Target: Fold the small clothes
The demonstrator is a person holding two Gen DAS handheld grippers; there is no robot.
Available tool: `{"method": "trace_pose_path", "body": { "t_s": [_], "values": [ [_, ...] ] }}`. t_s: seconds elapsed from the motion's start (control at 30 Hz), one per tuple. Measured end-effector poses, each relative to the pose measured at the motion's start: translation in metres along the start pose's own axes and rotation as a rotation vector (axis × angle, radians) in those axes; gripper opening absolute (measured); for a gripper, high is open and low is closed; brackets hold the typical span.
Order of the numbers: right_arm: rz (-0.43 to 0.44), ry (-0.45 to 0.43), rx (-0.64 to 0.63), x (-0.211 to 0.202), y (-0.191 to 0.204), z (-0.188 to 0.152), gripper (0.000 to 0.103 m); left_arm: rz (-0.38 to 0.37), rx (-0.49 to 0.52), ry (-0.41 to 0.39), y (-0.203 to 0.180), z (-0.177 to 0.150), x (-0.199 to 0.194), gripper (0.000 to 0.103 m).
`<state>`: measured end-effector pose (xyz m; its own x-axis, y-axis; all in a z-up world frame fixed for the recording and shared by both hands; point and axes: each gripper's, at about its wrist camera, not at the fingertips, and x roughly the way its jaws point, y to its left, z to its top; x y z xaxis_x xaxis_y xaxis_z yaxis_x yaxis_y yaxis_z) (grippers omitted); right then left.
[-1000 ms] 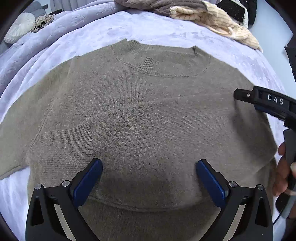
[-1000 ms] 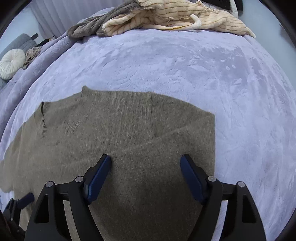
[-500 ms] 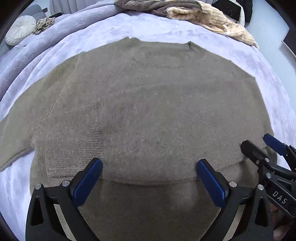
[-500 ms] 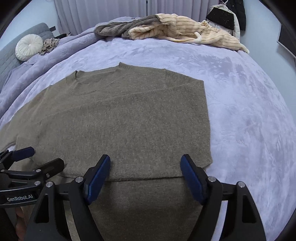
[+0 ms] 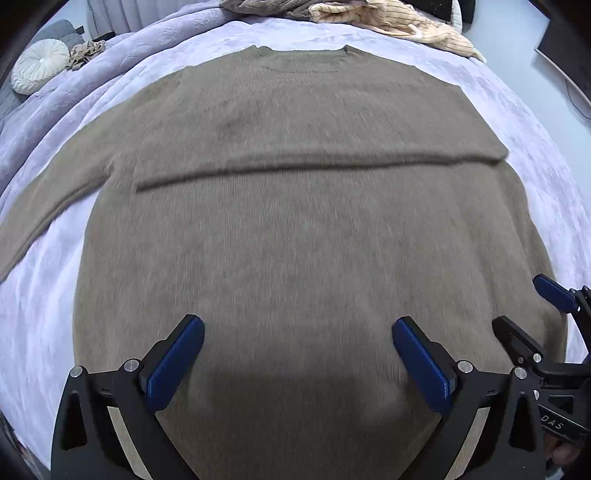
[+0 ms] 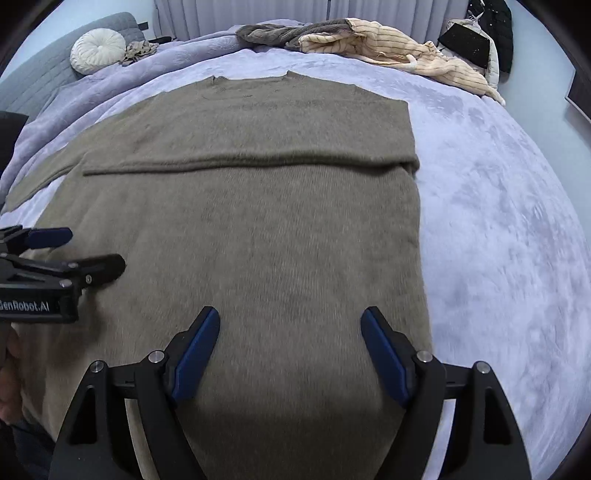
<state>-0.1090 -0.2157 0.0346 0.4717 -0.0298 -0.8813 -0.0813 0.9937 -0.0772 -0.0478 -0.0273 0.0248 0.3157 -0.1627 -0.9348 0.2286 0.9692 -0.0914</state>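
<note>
An olive-brown knit sweater (image 5: 295, 229) (image 6: 240, 229) lies flat on the lilac bedspread, neck at the far end. Its right sleeve is folded across the chest, leaving a straight edge (image 5: 314, 164) (image 6: 251, 164); the left sleeve (image 5: 48, 195) still stretches out to the left. My left gripper (image 5: 297, 354) hovers open over the lower body of the sweater, nothing between its blue pads. My right gripper (image 6: 290, 347) is open too, above the lower right part of the sweater. Each gripper shows in the other's view, the right gripper (image 5: 528, 314) and the left gripper (image 6: 74, 251).
The lilac bedspread (image 6: 498, 221) spreads wide to the right of the sweater. A heap of cream striped and grey clothes (image 6: 369, 48) lies at the far end. A round white cushion (image 6: 98, 50) sits on a grey sofa at the far left. Dark clothing (image 6: 495, 33) hangs far right.
Both grippers have drawn back from the chest towards the sweater's hem, still open. The sleeve's folded edge now lies far ahead of them, and more of the sweater is in view.
</note>
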Motion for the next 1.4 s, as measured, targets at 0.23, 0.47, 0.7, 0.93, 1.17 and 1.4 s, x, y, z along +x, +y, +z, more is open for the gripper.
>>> {"method": "trace_pose_path", "body": {
  "t_s": [0.23,0.47,0.7,0.93,1.17,1.4],
  "values": [
    [-0.045,0.025,-0.127,-0.029,0.012,-0.043,0.082,-0.006,0.034,0.016,0.002,-0.04,-0.023,0.103],
    [0.041,-0.026,-0.103,-0.049,0.024,-0.009,0.083,-0.05,-0.031,-0.021,0.015,-0.03,-0.033,0.103],
    [0.056,0.043,-0.204,-0.011,0.062,-0.025,0.083,0.02,0.005,0.018,0.008,-0.042,-0.015,0.103],
    [0.079,0.011,-0.211,-0.027,0.056,-0.054,0.085,0.022,-0.019,0.017,0.006,-0.058,-0.027,0.103],
    [0.119,0.039,-0.136,-0.034,0.052,-0.03,0.085,0.003,-0.065,-0.018,0.014,-0.06,-0.042,0.103],
    [0.096,0.128,-0.151,-0.001,0.062,-0.009,0.091,0.035,-0.063,0.057,0.012,-0.053,-0.014,0.103]
  ]
}}
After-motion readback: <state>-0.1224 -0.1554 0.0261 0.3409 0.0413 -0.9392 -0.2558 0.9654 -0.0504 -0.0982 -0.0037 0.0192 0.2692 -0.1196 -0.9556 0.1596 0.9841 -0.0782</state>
